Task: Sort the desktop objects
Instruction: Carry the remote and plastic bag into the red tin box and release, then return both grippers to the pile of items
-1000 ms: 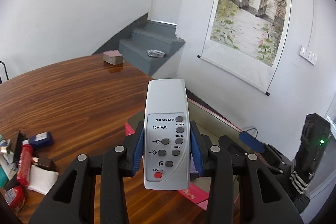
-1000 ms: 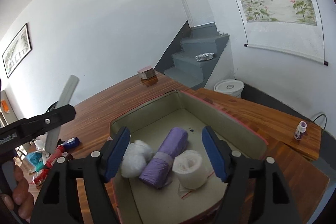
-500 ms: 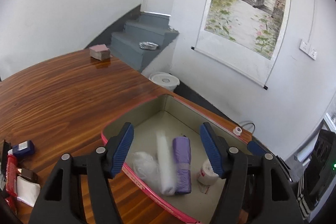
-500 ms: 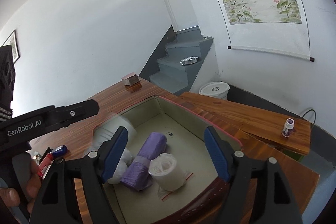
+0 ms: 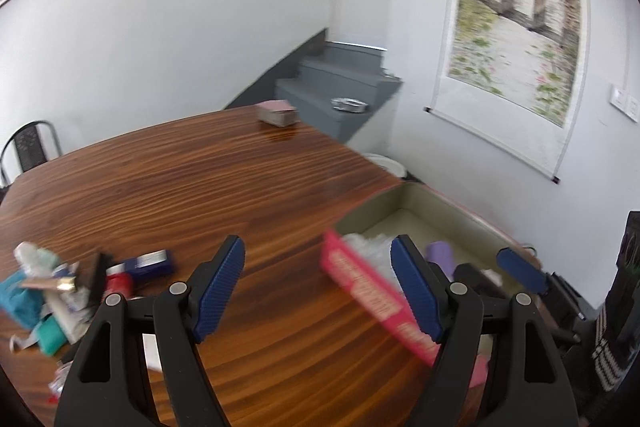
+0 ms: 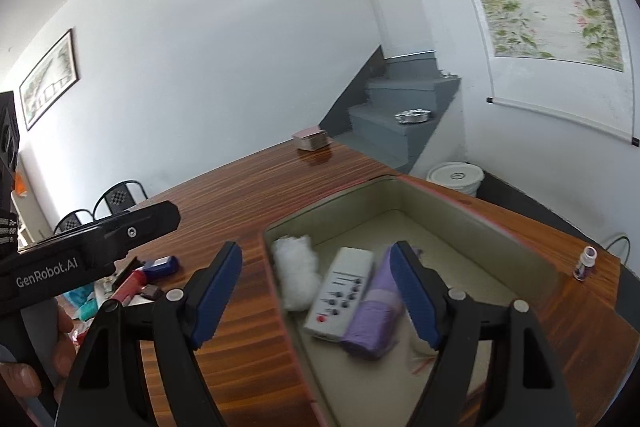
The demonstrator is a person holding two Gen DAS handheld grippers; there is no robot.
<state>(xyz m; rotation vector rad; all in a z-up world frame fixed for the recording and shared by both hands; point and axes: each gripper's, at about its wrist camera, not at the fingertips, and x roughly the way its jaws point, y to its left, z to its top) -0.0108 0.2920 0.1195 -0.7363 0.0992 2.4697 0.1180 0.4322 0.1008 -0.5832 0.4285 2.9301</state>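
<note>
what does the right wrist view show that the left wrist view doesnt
Only the right wrist view shows the remote control lying in the box between the white wad and the purple roll, plus a small bottle and the white bucket. Only the left wrist view shows the box's pink printed side. Both show the box, the wooden table, the clutter pile and grey stairs.

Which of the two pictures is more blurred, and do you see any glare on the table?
Left wrist view: strong motion blur on the pink box and the clutter pile; the left gripper itself stays sharp. Right wrist view: milder blur, the remote still readable. Both show a glossy reflection on the table below the small block.
</note>
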